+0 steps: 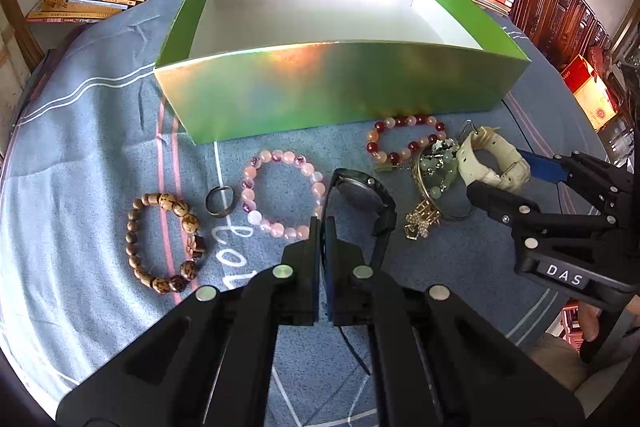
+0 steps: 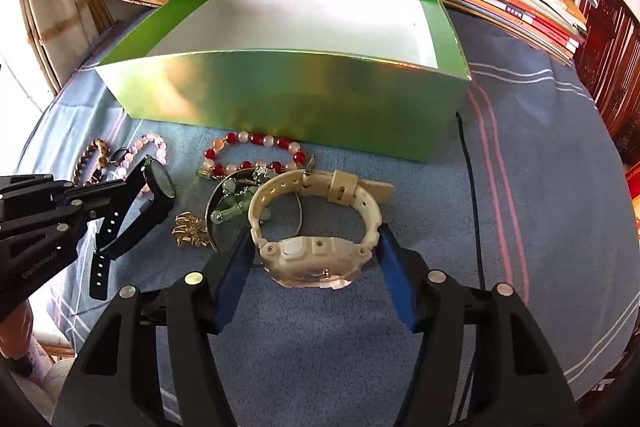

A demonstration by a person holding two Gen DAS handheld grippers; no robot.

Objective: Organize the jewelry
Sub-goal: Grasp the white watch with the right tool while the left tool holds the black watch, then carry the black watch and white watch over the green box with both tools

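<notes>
- The left gripper (image 1: 323, 223) has its jaws clamped on the black watch (image 1: 360, 193) strap, lifting it clear for the box (image 2: 280, 95) (empty).
- The right gripper's (image 2: 314, 247) jaws stand apart around the white watch (image 2: 316, 223), which lies on the surface (image 2: 520, 227), likely readying a grasp.

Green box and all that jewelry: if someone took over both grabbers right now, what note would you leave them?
Left gripper: shut on the black watch strap.
Right gripper: open, jaws either side of the cream watch, not pressing it.
Green box: nothing inside yet.
On the blue cloth in front of it: wooden bead bracelet, ring, pink bead bracelet, red-and-white bead bracelet, green bead bangle, gold brooch.
Done: nothing boxed. Left: everything.
</notes>
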